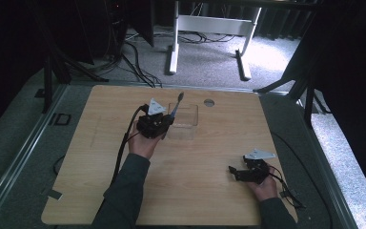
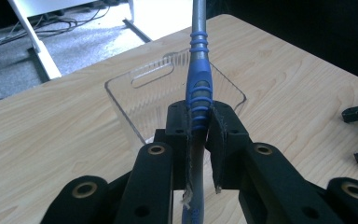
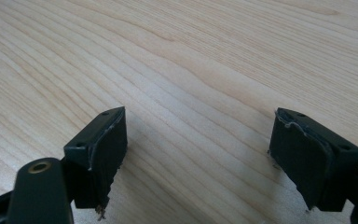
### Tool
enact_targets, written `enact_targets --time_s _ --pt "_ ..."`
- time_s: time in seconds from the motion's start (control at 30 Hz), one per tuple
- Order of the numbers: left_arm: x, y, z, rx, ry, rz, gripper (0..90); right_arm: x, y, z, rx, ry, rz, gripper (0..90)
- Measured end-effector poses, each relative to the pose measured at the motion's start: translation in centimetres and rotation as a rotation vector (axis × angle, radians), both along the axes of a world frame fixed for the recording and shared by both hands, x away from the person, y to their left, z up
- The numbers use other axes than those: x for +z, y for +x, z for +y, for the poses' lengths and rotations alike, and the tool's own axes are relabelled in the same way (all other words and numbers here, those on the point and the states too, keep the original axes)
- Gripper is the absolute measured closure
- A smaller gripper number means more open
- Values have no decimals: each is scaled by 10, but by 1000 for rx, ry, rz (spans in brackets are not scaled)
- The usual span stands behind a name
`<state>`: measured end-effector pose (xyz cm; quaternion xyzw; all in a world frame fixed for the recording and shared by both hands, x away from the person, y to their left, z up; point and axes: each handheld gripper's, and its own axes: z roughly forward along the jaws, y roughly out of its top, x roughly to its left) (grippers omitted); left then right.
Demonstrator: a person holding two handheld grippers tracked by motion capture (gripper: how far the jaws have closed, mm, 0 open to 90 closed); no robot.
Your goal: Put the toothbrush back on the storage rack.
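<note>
Blue-handled tool [image 2: 198,95] clamped in left claw [image 2: 199,122] — right claw [image 3: 205,154] wide open.

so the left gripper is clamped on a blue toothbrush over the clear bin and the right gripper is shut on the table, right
Not quite: the right gripper is open, its jaws wide apart over bare table, as the right gripper view shows. The rest holds: the left gripper is clamped on the blue toothbrush over the clear bin.

A slim tool with a blue ribbed handle [image 2: 198,93] and a grey shaft is clamped between the pads of the left gripper [image 2: 199,122]. It is held tilted upward over a clear ribbed plastic container [image 2: 142,100], which stands upright and open on the wooden table.
</note>
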<state>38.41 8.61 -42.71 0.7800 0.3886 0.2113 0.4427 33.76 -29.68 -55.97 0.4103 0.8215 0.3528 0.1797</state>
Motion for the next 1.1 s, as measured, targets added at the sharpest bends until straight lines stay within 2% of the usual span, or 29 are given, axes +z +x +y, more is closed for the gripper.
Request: enact_targets --time_s 0.2,0.6,0.83,1.1 --pt "2 1 0 15 -27 -26 792 0 0 0 0 0 0 187" --pt "1 9 5 23 -67 -26 792 0 0 0 -1 0 0 187" --pt "6 10 3 11 -83 -48 792 0 0 0 0 0 0 187" --pt "8 14 0 5 -82 -46 791 0 0 0 0 0 0 187"
